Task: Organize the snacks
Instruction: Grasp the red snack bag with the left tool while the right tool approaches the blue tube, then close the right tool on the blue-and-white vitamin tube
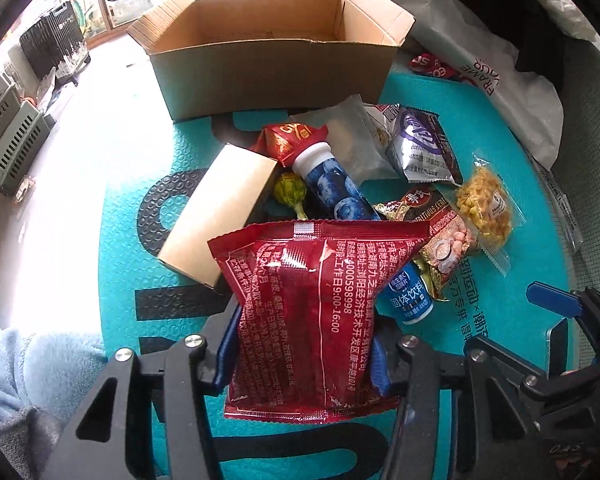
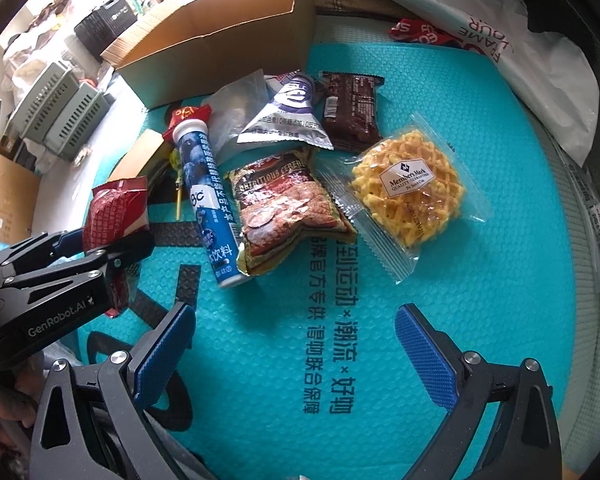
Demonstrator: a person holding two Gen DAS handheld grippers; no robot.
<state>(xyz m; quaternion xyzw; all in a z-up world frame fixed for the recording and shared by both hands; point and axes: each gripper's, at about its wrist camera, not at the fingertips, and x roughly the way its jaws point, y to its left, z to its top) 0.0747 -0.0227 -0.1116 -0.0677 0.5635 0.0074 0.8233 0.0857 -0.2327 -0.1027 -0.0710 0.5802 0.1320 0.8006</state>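
Observation:
My left gripper (image 1: 300, 354) is shut on a red snack packet (image 1: 312, 312) and holds it above the teal mat (image 1: 500, 300); the packet also shows in the right wrist view (image 2: 114, 208). An open cardboard box (image 1: 272, 64) stands at the far end of the mat. Loose snacks lie between: a blue tube (image 2: 206, 200), a cereal bag (image 2: 288, 208), a clear pack of yellow crisps (image 2: 408, 188), a purple-white pouch (image 2: 290, 114) and a brown bar (image 2: 352, 106). My right gripper (image 2: 292, 352) is open and empty over bare mat, in front of the snacks.
A small tan carton (image 1: 220, 212) lies left of the tube. A white plastic bag (image 2: 520, 52) lies at the far right, a small red wrapper (image 2: 416, 32) beside it. Grey crates (image 2: 60, 112) stand off the mat to the left.

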